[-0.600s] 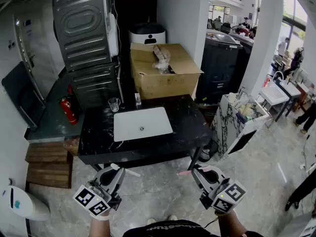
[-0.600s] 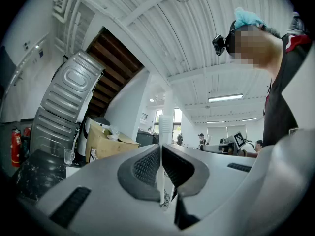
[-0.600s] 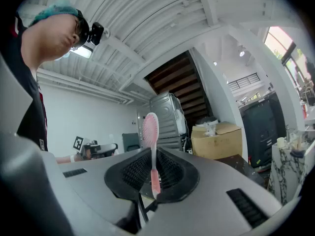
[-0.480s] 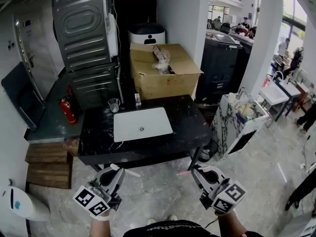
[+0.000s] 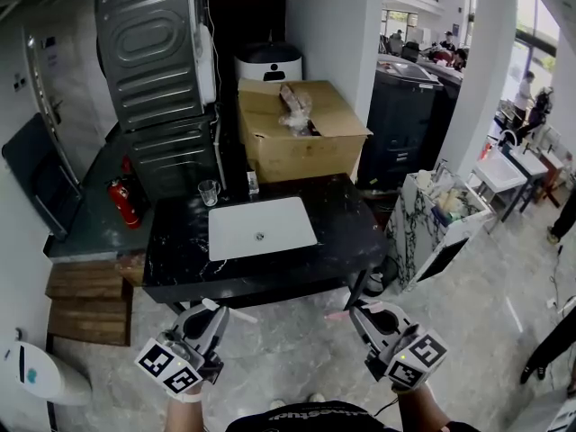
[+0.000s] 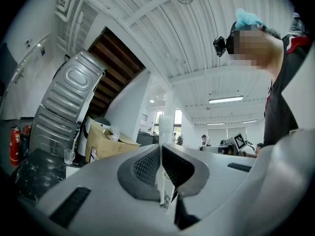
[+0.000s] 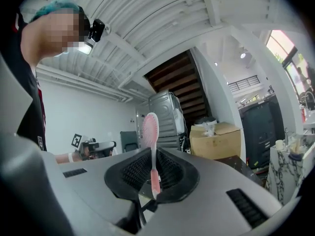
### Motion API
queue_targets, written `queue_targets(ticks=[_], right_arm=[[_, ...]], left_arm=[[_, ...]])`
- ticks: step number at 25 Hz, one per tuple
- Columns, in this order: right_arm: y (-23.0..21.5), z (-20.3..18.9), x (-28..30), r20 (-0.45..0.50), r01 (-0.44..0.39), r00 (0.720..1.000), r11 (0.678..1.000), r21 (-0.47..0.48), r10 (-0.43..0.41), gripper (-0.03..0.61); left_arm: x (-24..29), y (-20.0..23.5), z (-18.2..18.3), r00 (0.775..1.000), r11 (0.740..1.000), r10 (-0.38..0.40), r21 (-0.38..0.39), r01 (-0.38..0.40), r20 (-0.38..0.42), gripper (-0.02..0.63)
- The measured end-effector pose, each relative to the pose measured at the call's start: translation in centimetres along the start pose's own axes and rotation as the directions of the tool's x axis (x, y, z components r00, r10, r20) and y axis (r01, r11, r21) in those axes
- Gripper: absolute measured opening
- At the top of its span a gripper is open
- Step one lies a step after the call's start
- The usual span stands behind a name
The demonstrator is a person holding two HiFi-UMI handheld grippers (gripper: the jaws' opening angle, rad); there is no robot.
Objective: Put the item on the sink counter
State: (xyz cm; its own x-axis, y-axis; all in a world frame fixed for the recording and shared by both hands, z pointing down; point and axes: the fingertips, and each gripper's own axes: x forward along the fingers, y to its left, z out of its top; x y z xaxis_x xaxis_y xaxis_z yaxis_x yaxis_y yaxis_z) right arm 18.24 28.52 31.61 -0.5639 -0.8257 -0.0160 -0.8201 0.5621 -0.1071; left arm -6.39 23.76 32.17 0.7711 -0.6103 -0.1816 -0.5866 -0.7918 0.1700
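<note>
The left gripper (image 6: 161, 168) clamps a slim white plastic stick (image 6: 166, 126); the right gripper (image 7: 151, 168) clamps a pink plastic toothbrush (image 7: 150, 129). Both remain short of the black marble sink counter (image 5: 173, 241), unmoved: placement pending.

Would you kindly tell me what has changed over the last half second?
Nothing to speak of. The left gripper still holds its white toothbrush and the right gripper its pink toothbrush, both short of the sink counter; only the head view drifted slightly.
</note>
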Motion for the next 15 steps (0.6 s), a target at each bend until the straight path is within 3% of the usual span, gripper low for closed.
queue_targets(ticks=[15], right_arm=[[1.8,-0.2,4.0,0.006,-0.004,1.000,1.000,0.006,0.004,0.058]], left_arm=[[-1.9,4.5,0.5,1.000,1.000,0.002,-0.008,-0.002,0.018,0.025]])
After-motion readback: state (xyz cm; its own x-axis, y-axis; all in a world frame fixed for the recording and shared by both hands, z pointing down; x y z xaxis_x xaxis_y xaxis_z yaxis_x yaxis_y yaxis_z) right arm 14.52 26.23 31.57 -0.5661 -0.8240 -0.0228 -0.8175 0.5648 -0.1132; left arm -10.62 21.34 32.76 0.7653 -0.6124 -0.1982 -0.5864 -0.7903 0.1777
